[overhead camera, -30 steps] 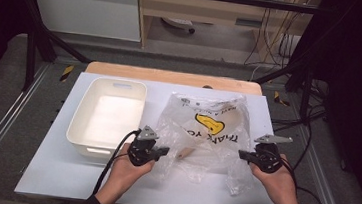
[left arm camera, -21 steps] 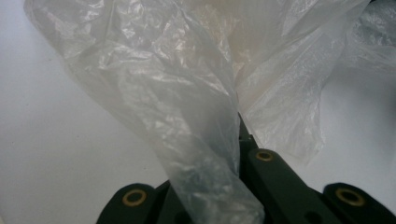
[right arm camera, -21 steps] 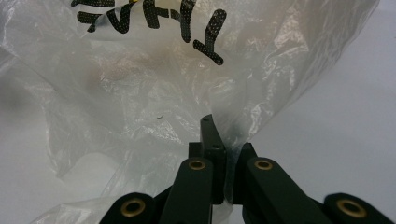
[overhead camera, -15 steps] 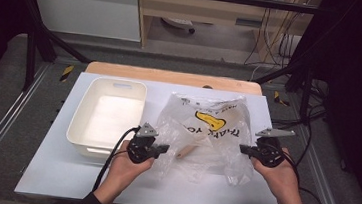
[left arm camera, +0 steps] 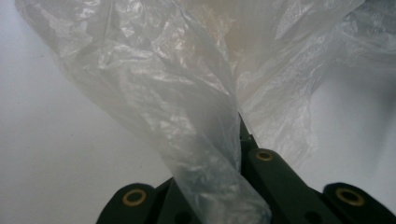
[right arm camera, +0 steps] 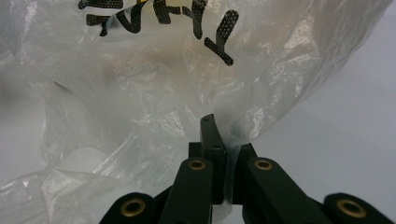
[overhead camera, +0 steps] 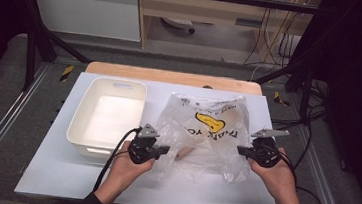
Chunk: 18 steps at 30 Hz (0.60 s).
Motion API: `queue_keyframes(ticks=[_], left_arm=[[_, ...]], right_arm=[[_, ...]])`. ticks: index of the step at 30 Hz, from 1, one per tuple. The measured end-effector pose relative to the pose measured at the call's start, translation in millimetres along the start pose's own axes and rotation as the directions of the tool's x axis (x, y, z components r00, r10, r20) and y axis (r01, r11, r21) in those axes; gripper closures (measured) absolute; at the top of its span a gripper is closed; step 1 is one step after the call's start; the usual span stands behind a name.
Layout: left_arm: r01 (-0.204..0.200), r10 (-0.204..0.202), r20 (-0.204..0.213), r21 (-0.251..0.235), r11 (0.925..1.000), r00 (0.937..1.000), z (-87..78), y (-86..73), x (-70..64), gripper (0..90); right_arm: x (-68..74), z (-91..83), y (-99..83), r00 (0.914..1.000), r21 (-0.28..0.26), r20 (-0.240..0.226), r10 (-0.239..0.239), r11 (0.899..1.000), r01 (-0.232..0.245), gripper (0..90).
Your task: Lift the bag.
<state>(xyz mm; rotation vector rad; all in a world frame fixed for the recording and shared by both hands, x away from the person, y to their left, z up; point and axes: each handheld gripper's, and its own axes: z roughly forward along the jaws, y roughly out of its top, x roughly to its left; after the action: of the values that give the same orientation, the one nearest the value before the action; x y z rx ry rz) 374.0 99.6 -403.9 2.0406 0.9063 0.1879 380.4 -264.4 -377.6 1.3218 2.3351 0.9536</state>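
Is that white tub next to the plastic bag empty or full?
Empty: the white rectangular plastic tub shows only its bare bottom.

bin left on table | bag right beside bin | bench behind table

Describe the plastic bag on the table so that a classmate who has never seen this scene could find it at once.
On the white table, look right of the empty white rectangular plastic tub. There lies a crumpled, see-through plastic bag, pinched by the left gripper and right gripper. Its yellow shape and black lettering set it apart.
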Motion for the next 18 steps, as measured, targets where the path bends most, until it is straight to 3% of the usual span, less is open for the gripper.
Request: queue_keyframes(ticks=[16,18], left_arm=[[0.004,-0.004,0.004,0.004,1.0,1.0,5.2,-8.4,-1.4,90.0],[0.005,-0.005,0.005,0.002,1.0,1.0,5.0,-8.4,-1.5,90.0]], right_arm=[[14.1,39.2,-42.0,0.9999,0.082,-0.013,-0.006,0.997,0.007,90.0],[15.5,40.3,-44.1,0.9999,0.083,-0.01,-0.013,0.996,0.014,85.4]])
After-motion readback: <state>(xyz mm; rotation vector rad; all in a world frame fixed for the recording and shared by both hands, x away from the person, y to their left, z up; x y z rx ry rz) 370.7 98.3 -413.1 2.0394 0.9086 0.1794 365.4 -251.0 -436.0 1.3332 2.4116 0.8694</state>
